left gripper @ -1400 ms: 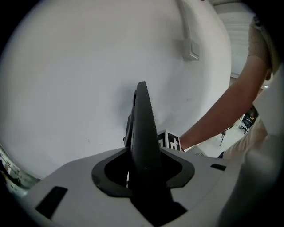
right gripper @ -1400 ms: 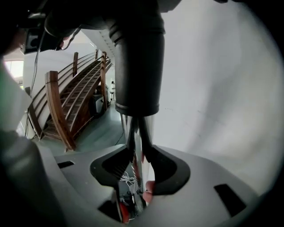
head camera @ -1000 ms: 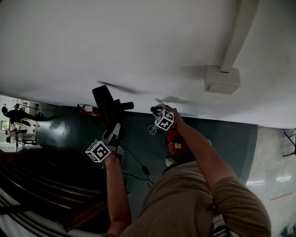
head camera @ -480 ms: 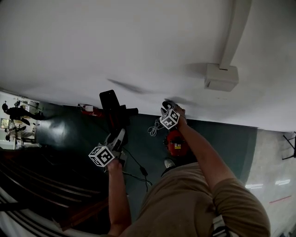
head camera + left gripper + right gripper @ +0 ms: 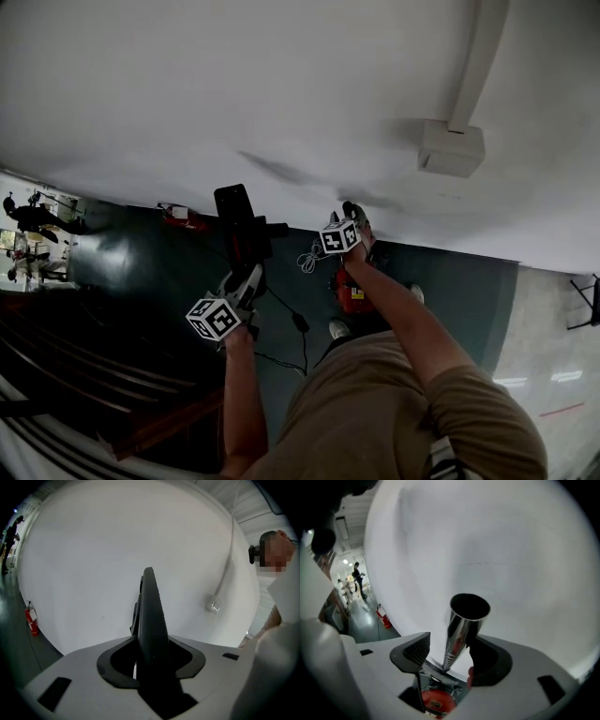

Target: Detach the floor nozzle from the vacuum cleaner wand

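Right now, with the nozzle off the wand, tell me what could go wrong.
1. The right gripper has just been opening its jaws, the chrome wand loose between them; it could topple toward the red vacuum body.
2. The floor nozzle, raised in the left gripper alone, may slip and fall.

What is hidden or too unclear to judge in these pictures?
1. Right gripper view: the right gripper has just been opening its fingers with the wand between them. The wand's lower end, toward the red vacuum body, is hidden by the gripper's housing.
2. Left gripper view: the floor nozzle in the left gripper shows edge-on only, and its socket is lost in shadow.
3. Head view: the people at the left edge are too small.
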`<control>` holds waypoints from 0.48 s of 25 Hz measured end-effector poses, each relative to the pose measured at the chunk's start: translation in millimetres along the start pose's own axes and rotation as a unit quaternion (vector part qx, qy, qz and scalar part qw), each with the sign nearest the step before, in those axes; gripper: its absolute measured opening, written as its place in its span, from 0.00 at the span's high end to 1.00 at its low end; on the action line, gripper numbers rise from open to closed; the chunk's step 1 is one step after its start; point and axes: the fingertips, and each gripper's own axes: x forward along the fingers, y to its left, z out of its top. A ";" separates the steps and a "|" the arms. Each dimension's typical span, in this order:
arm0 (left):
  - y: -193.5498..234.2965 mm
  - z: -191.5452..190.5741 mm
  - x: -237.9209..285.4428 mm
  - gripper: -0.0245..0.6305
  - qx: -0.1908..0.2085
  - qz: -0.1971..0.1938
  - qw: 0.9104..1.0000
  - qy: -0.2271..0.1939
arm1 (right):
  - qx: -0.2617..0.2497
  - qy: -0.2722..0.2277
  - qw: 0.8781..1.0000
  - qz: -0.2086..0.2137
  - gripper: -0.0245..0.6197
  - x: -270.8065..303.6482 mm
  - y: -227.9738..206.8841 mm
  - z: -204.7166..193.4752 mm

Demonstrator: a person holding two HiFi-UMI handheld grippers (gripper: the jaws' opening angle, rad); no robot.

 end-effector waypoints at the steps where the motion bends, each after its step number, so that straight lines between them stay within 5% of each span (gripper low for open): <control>1: 1.1 -1.5 -2.6 0.70 -0.001 0.001 1.000 0.000 | 0.032 -0.008 0.999 0.002 0.57 -2.6 -1.3 2.6; 6: 4.2 -8.2 -12.1 0.70 -0.012 -0.004 1.000 -0.004 | 0.154 -0.092 0.982 0.052 0.57 -13.5 -2.7 21.0; 12: 5.8 -12.4 -16.9 0.70 -0.012 -0.009 1.000 0.000 | 0.119 -0.091 0.986 0.076 0.55 -17.9 10.6 18.7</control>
